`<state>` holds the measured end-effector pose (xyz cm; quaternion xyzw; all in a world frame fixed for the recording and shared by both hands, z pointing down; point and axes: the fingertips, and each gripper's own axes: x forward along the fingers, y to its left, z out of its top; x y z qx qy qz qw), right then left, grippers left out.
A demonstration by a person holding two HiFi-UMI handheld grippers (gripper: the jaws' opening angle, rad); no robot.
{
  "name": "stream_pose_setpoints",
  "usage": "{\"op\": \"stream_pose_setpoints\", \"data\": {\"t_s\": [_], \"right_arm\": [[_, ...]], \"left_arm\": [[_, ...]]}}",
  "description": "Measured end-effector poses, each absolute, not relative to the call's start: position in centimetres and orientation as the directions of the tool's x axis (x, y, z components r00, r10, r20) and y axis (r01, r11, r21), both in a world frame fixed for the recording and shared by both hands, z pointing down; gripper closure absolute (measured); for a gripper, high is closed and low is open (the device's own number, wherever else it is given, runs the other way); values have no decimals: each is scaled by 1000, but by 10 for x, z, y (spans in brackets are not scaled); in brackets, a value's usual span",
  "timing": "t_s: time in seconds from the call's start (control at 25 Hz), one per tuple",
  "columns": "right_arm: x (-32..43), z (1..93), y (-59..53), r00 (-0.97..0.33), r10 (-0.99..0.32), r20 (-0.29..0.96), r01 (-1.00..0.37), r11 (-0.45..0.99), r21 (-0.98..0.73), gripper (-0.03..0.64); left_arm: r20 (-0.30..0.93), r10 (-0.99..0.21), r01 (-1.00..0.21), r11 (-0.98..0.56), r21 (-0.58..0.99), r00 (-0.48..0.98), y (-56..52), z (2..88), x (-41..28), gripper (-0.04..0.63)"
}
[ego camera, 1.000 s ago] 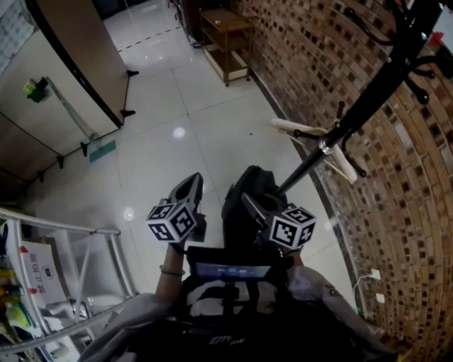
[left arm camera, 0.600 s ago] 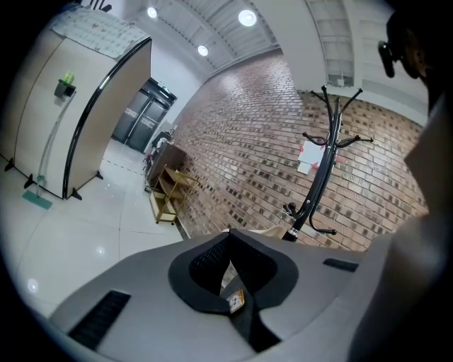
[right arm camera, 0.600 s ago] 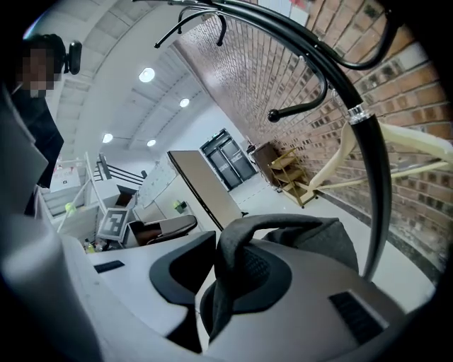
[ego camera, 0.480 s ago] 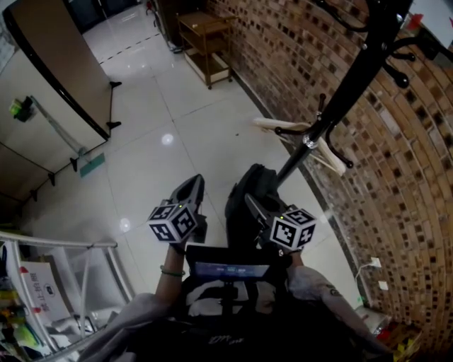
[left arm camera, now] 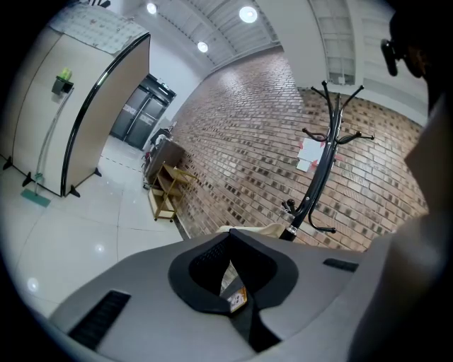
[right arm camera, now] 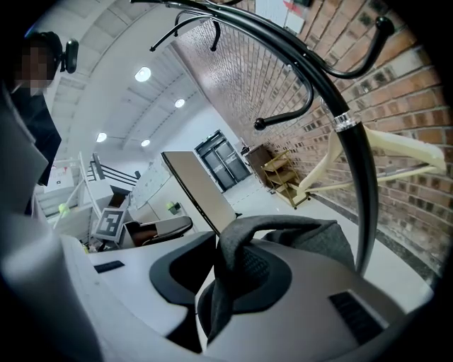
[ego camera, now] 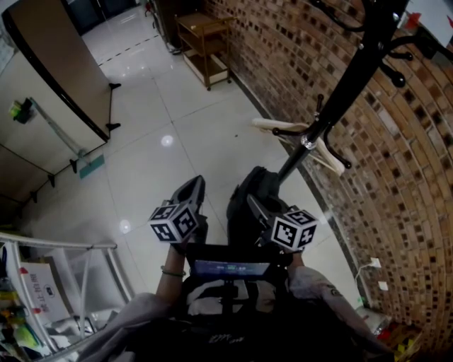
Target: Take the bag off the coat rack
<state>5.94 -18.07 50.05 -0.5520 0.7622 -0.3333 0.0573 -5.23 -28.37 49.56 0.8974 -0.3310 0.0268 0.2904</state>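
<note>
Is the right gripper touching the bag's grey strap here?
Touching. The right gripper view shows the right gripper with its jaws closed on the grey strap, which passes between them.

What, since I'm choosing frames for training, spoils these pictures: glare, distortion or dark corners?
Head view: bright glare spots on the glossy white tiled floor, and the brown brick wall bows. Left gripper view: black corners ring the picture, and the round white ceiling lamps burn out. Right gripper view: the black metal coat rack pole bends in an arc.
</note>
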Motion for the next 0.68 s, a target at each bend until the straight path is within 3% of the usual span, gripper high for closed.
{"op": "stream_pose_setpoints", "data": {"t_s": [0.68], "right_arm": [[55,504,-181,-401,-868,293,-805,181,-564,557]], "left_arm": [[238,-595,-620,-596,510,768,-282,498,-57,588]]}}
